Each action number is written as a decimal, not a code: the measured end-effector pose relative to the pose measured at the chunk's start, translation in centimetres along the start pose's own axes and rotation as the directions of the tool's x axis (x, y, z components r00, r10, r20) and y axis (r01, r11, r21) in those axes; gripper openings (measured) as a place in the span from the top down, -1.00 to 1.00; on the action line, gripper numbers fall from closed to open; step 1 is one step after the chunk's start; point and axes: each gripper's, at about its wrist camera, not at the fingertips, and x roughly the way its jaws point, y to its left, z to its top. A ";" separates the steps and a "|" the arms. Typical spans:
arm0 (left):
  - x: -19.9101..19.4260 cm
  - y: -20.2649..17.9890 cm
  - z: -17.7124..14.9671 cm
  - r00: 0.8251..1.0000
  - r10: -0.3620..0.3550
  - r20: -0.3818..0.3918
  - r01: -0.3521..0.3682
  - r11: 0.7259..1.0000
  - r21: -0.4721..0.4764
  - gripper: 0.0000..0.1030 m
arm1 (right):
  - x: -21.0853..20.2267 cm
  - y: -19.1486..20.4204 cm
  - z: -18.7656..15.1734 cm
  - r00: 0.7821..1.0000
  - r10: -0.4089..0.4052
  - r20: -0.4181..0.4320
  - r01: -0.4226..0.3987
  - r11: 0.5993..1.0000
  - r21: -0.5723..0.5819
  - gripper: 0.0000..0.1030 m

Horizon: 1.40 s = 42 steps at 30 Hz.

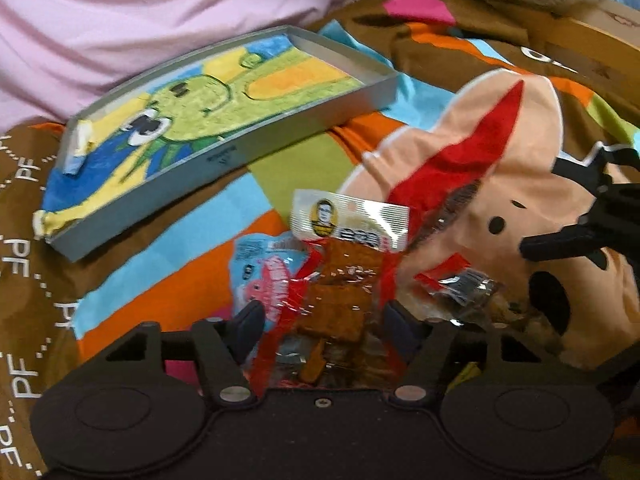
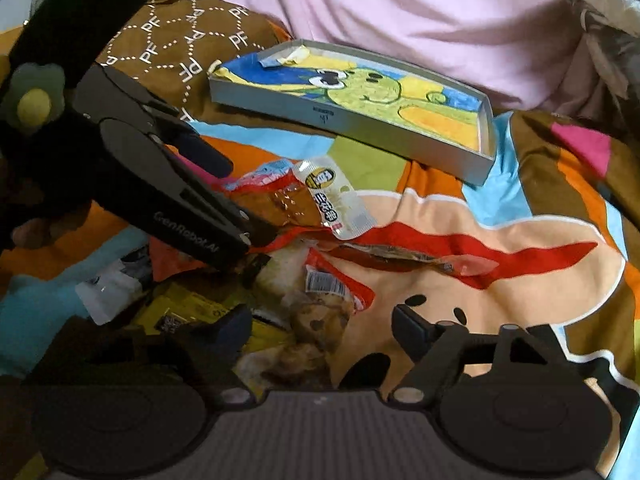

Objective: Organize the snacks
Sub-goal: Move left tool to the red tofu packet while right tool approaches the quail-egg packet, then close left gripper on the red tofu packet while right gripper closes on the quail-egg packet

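A clear packet of brown snack pieces with red edges and a white header lies on a heap of snack packets on a colourful bedspread. My left gripper straddles it, jaws open, with a sliver of gap at the left pad. From the right wrist view the left gripper reaches in from the left over that packet. My right gripper is open around a red-topped packet of brown pieces, with its pads clear of the packet. A shallow grey tray with a bright drawing inside lies beyond.
A pink-and-blue packet, yellow packets and a white one lie in the heap. Pink cloth rises behind the tray. A cardboard box stands at the far right. A hand holds the left gripper.
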 end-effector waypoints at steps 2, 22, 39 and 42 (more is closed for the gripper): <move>0.0 0.1 0.1 1.000 -0.005 -0.018 0.005 1.000 -0.012 -0.30 | 0.1 -0.2 0.0 1.000 0.006 -0.009 -0.006 1.000 0.014 -0.40; 0.3 0.6 0.2 0.993 -0.060 -0.105 0.037 0.978 -0.208 -0.06 | 1.6 -3.4 -0.1 0.974 0.211 -0.082 -0.178 0.938 0.298 -0.12; -1.2 -2.4 0.9 0.983 0.087 -0.159 -0.115 0.977 -0.180 0.09 | 1.2 -4.3 -0.1 0.973 0.224 -0.054 -0.192 0.918 0.348 0.19; -1.5 -3.5 1.0 0.976 0.137 -0.170 -0.162 0.976 -0.142 0.09 | 1.0 -4.4 -0.1 0.974 0.222 -0.048 -0.191 0.915 0.354 0.20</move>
